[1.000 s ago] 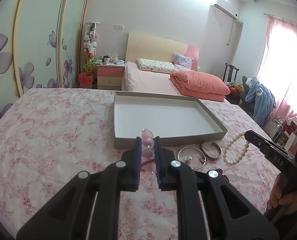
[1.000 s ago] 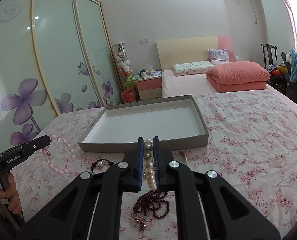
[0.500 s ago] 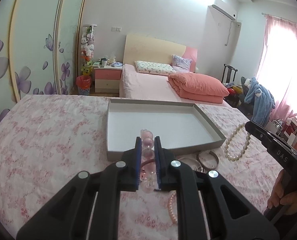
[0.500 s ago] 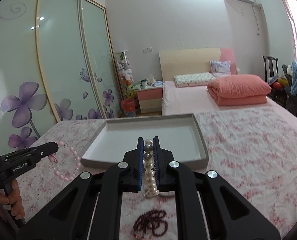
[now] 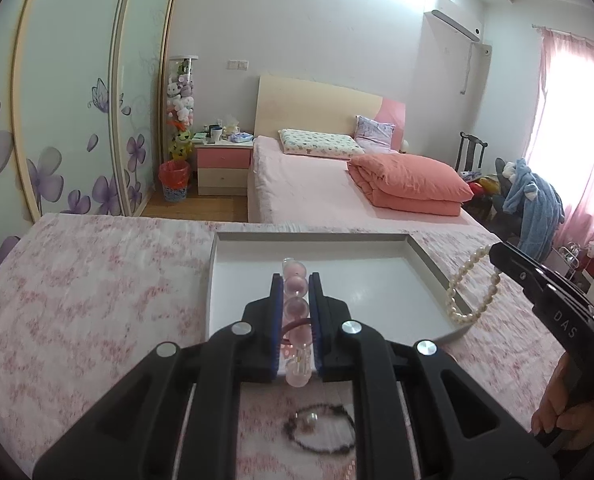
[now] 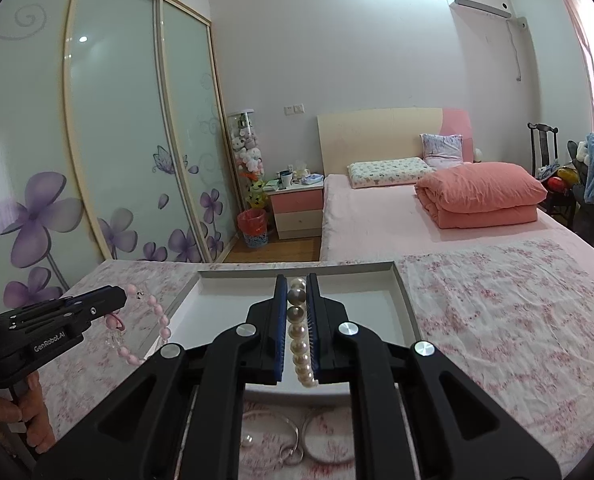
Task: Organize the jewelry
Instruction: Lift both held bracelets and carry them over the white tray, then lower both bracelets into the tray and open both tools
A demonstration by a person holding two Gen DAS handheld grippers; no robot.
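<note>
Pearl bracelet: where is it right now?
The pearl bracelet is clamped in the right hand-held gripper, hanging over the grey tray.

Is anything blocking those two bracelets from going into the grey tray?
Nothing visible does. The pink bead bracelet and the pearl bracelet hang clamped over the tray, whose white floor shows bare.

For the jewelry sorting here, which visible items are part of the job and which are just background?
Job items:
pink bead bracelet in left gripper
pearl bracelet in right gripper
grey tray
dark bead bracelet
silver bangles

Background:
bed
nightstand
wardrobe doors
</note>
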